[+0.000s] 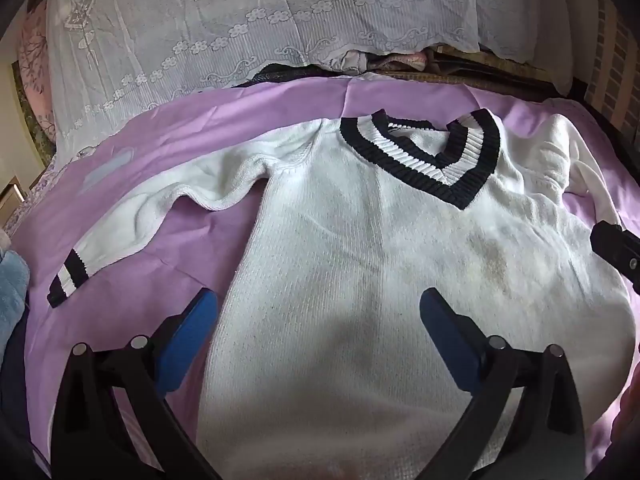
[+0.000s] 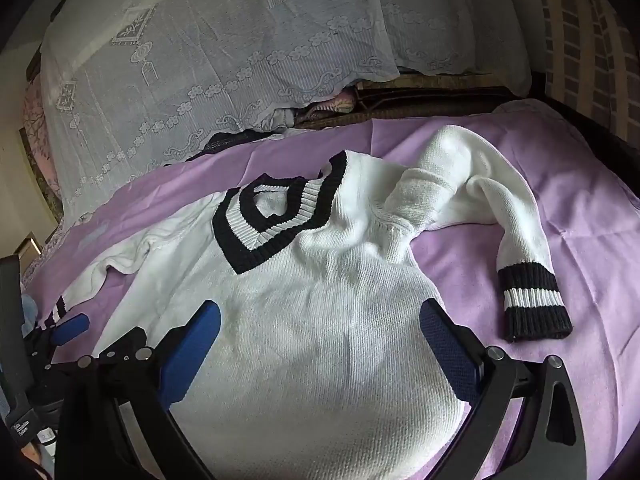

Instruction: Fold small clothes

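A small white knit sweater (image 1: 340, 240) lies face up on a purple sheet (image 1: 192, 256), with its black-and-white V collar (image 1: 420, 160) at the far end. Its left sleeve (image 1: 160, 216) stretches out flat, ending in a striped cuff (image 1: 68, 276). In the right wrist view the sweater (image 2: 320, 280) has its right sleeve (image 2: 480, 184) bunched and bent, with the cuff (image 2: 532, 300) lying on the sheet. My left gripper (image 1: 318, 312) hovers open over the sweater's lower left body. My right gripper (image 2: 320, 320) stands open over the lower right body. Neither holds cloth.
A white lace cover (image 1: 240, 40) drapes over a high pile behind the sheet, with dark mats (image 2: 420, 100) under it. A blue fluffy cloth (image 1: 12, 292) lies at the left edge. A patterned wall (image 2: 580, 40) rises at the right.
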A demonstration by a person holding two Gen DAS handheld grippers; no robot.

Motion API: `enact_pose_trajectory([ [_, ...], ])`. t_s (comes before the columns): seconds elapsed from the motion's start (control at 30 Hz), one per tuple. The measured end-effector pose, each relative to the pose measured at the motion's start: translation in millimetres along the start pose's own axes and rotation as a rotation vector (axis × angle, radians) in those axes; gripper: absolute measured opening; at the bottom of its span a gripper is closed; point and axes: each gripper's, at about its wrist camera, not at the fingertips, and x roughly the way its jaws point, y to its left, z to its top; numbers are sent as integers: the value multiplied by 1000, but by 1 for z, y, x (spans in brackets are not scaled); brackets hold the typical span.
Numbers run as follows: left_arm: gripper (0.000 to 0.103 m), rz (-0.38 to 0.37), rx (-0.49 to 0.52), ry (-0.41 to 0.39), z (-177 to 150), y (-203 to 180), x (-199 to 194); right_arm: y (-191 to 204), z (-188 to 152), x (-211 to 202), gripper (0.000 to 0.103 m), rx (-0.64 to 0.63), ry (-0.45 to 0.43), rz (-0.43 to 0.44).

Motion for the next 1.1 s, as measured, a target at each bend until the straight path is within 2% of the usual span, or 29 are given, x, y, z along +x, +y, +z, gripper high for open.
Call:
enact_pose_trajectory([
  [0.17,99,7,6,7,-2,-2,2,-1,2,-14,100,1,-4,20],
  [1.1,99,19,17,-3,-5,-1,2,-11,-8,-9,100,-5,10,10],
])
